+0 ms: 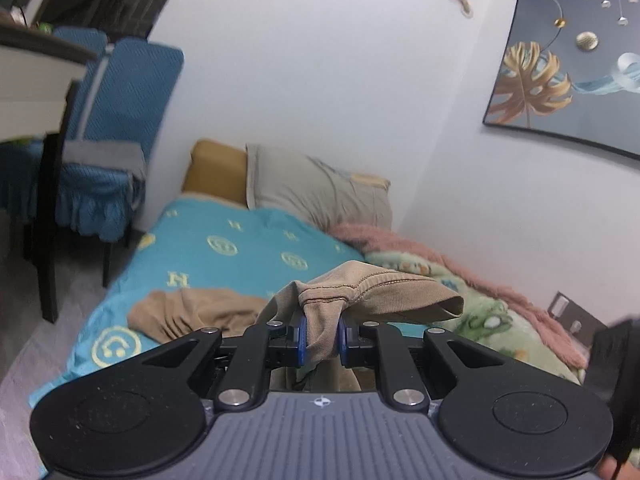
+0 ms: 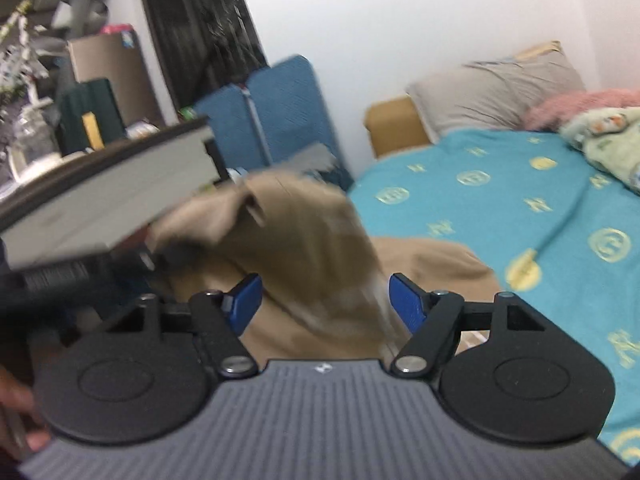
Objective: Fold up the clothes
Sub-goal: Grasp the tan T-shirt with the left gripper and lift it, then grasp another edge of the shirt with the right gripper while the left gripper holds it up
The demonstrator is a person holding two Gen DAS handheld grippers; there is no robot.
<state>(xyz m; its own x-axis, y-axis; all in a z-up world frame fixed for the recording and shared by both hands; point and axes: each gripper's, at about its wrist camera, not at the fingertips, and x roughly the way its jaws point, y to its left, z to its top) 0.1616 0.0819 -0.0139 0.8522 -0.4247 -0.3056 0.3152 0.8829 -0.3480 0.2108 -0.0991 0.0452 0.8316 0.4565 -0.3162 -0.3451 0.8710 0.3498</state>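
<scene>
A tan garment [image 1: 372,292] lies partly on the teal bedspread [image 1: 224,248]. My left gripper [image 1: 322,338] is shut on a bunched hem of it and holds that part lifted above the bed; the rest trails onto the sheet at the left [image 1: 192,312]. In the right wrist view the same tan garment [image 2: 304,240] hangs blurred in front of my right gripper [image 2: 326,300], whose blue pads [image 2: 408,304] stand wide apart with cloth between them but not pinched. The left gripper shows dimly at the left [image 2: 48,280].
A grey pillow [image 1: 316,188], a pink fuzzy blanket [image 1: 460,268] and a green patterned blanket [image 1: 480,312] lie by the wall. Blue-covered chairs [image 1: 120,120] and a table edge [image 2: 108,196] stand left of the bed. A framed picture [image 1: 560,64] hangs on the wall.
</scene>
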